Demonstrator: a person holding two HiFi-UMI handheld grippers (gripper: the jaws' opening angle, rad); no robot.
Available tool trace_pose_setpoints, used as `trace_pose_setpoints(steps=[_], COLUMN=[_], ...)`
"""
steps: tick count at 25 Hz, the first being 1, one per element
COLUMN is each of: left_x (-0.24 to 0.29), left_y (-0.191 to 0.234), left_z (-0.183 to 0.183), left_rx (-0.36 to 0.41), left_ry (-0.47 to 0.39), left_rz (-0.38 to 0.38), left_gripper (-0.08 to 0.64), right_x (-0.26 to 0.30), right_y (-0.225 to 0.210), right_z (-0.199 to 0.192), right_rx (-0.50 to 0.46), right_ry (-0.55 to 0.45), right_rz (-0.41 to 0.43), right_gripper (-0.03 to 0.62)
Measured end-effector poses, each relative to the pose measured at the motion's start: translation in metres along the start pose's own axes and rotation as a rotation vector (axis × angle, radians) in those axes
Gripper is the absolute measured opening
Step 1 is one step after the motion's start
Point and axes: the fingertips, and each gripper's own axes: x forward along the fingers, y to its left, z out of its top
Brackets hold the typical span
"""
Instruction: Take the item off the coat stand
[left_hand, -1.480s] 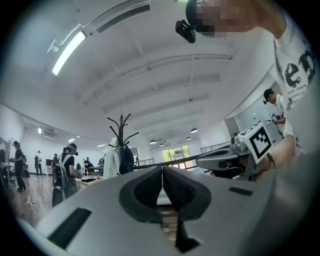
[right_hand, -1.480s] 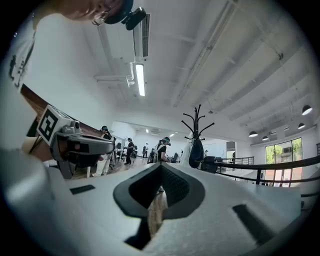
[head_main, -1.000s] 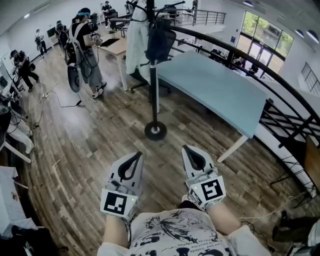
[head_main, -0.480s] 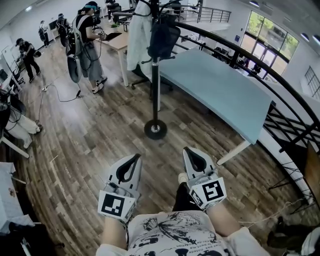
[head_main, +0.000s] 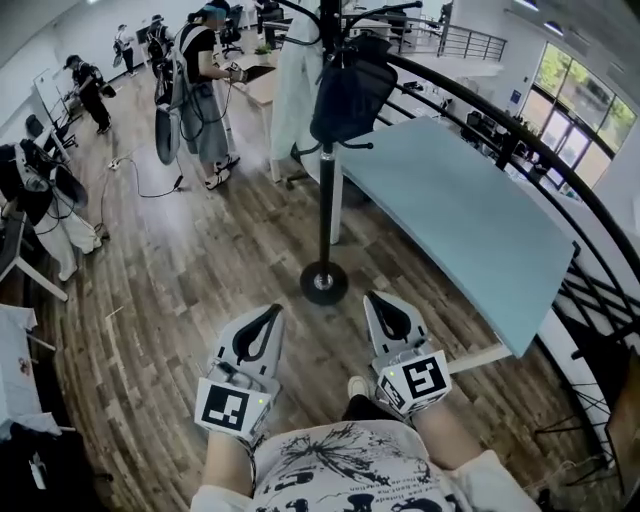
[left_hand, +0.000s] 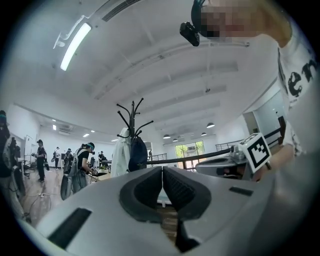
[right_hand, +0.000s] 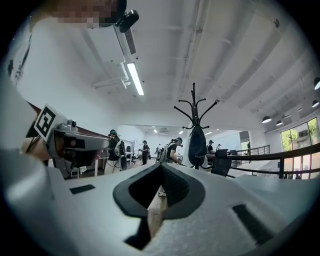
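Step one is in hand: getting close to the coat stand (head_main: 326, 190). Nothing has been picked up yet.

The stand is on the wood floor (head_main: 180, 300), in front of the person and just beside a blue-green table (head_main: 470, 220). A dark bag (head_main: 352, 98) hangs from the hooks near the top. A white coat (head_main: 298, 75) hangs next to it, on the left side of the pole. Either one could be the item to take off. The bag is on the side that faces the person, so it looks like the easier one to get.

The left gripper (head_main: 273, 312) and the right gripper (head_main: 374, 298) are both held low, near the person's body, and point at the foot of the stand. Each one has its jaws pressed together with nothing in between. Both are well apart from the bag and the coat.

Next, the person probably needs to step closer and lift a gripper up to the hooks. The jaws must spread first. Then they can close on the bag's strap or top and lift it up and over the hook, so it comes free and the stand does not tip.

Other people (head_main: 205, 90) work far behind the stand.
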Motion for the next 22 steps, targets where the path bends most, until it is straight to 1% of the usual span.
trace_pose_setpoints(steps=[4,7,10,13,17,22], left_x=[0.071,0.120,0.155,0.179,0.205,0.230], left_y=[0.012,0.013,0.014,0.014,0.018,0.036], left_z=[-0.002,0.000,0.000,0.000,-0.003,-0.008], left_rx=[-0.003,-0.003,0.002,0.000,0.009,0.011], left_ry=[-0.013,-0.025,-0.033,-0.031,-0.015,-0.003], left_rz=[0.071,0.103,0.132,0.149,0.152,0.139], left_gripper=[0.005,0.005,0.005,0.005,0.005,0.005], right_x=[0.041,0.065,0.084,0.098,0.119,0.151], right_y=[-0.062,-0.105,-0.138,-0.163,-0.191,-0.202], right_z=[-0.003,-0.003,-0.006,-0.007,-0.007,-0.009], right_rx=[-0.019,-0.035,-0.042,-0.052,-0.054,-0.064], right_ry=[-0.009,-0.014,-0.016,-0.011,-0.013,-0.015], right_rz=[0.059,0.102,0.124,0.140,0.139,0.140], right_gripper=[-0.006,-0.006,-0.006,-0.006,-0.006,-0.006])
